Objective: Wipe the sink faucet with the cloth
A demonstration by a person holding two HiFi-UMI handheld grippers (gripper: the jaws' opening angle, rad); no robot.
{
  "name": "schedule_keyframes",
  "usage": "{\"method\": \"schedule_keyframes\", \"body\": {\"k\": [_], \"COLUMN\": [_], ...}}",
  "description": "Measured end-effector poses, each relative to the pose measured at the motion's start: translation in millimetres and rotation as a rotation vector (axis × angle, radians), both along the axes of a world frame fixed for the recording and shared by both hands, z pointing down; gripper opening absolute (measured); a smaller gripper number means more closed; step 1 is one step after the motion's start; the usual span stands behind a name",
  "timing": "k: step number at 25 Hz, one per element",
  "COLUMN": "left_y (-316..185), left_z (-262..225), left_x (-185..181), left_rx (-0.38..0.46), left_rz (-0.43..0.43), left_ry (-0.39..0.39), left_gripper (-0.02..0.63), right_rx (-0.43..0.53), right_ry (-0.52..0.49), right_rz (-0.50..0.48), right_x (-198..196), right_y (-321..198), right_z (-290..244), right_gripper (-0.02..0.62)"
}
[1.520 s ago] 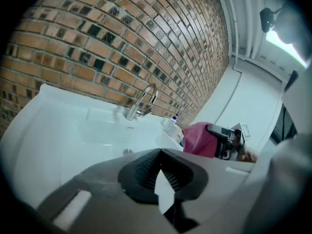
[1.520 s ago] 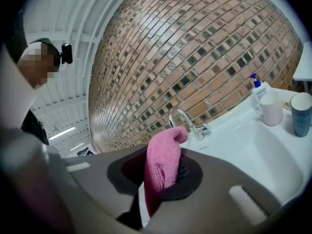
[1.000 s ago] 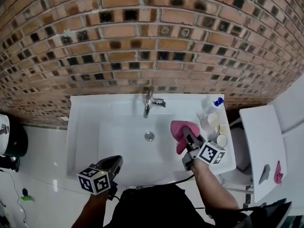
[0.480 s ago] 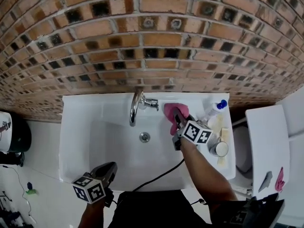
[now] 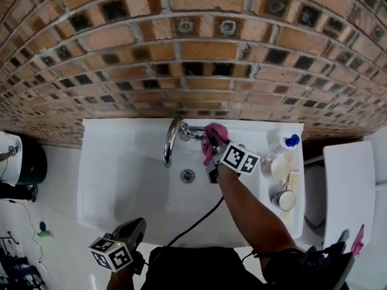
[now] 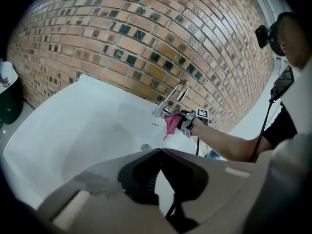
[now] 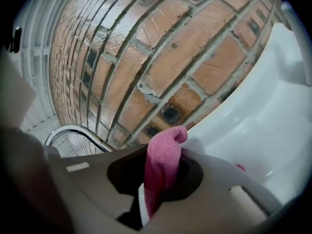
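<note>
The pink cloth (image 5: 216, 130), being pinched in the right gripper (image 5: 210, 145), is being brought from the basin's right side against the faucet (image 5: 171, 139) at the sink (image 5: 97, 162) back edge, so wiping is judged starting, while the left gripper (image 5: 138, 224) is being held pressed together, empty, at the front edge.

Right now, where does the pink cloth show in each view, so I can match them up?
Head view: the pink cloth is upper centre, beside the faucet, held by the right gripper.
Left gripper view: small, right of centre, hanging just below the faucet.
Right gripper view: bottom centre, pinched between the jaws.
Shared landmark: the curved chrome faucet, visible in all three.
</note>
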State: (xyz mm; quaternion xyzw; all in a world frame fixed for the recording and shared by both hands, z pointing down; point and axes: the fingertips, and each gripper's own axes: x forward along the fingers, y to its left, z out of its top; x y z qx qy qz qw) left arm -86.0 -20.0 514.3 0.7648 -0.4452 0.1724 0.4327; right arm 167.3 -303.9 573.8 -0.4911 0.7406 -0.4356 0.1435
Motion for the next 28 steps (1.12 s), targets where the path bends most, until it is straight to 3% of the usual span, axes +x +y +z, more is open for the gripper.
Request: {"method": "schedule_keyframes", "body": {"k": [4, 6, 21, 28], "left_y": [5.4, 4.6, 11.5, 12.7], "left_z": [2.2, 0.3, 1.0, 1.3], "left_x": [-0.4, 1.0, -1.3, -9.6], "left_rx": [-0.014, -0.008, 0.005, 0.008], "left_rz": [-0.025, -0.032, -0.005, 0.020], "left_ry": [-0.001, -0.002, 0.038, 0.063], "left_gripper": [0.005, 0.005, 0.004, 0.005], "right_rx": [-0.016, -0.018, 0.009, 0.041], "right_ry": [-0.158, -0.190, -0.264, -0.253], "right_rz": [0.015, 0.016, 0.018, 0.047], "right_x": [-4.0, -5.7, -11.7, -10.6], "right_y": [-3.7, -3.8, 18.2, 33.9], "right_z": [-0.6, -1.0, -32.0, -45.6], "right_gripper": [0.046, 0.046, 0.046, 0.046]}}
